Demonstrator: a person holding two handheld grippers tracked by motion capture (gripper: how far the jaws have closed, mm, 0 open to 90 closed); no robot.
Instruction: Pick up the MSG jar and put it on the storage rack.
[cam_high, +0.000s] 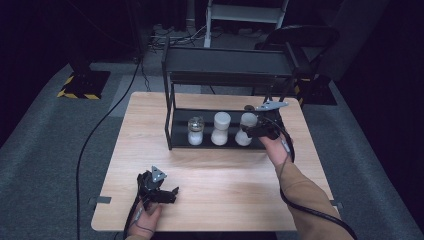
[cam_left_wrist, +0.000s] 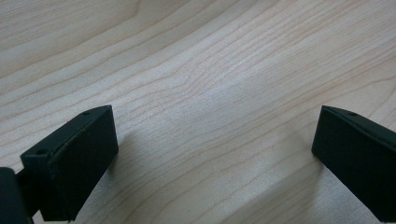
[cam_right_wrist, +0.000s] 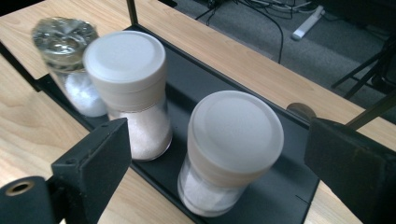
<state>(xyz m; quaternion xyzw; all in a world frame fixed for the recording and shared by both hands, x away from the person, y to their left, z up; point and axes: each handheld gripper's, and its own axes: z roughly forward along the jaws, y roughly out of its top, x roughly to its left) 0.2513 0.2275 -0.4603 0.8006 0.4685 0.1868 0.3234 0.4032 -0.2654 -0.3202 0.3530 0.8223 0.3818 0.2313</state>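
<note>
Three jars of white grains stand in a row on the bottom tray (cam_high: 180, 141) of a black rack. The right jar (cam_high: 246, 127) (cam_right_wrist: 236, 126) has a white lid and sits between the jaws of my right gripper (cam_high: 253, 131) (cam_right_wrist: 218, 140), which is open, with a gap on each side of the jar. To its left are the middle white-lidded jar (cam_high: 220, 128) (cam_right_wrist: 126, 60) and a clear-topped jar (cam_high: 195, 131) (cam_right_wrist: 63, 37). My left gripper (cam_high: 172, 192) (cam_left_wrist: 215, 135) rests open on the wooden table (cam_left_wrist: 187, 56) near its front edge, with nothing between its jaws.
The black rack (cam_high: 225, 62) has an upper shelf above the jars and thin posts at its corners. Grey carpet surrounds the table (cam_high: 215, 200). A black cable (cam_high: 100, 125) runs across the floor at the left, and dark stands are behind the table.
</note>
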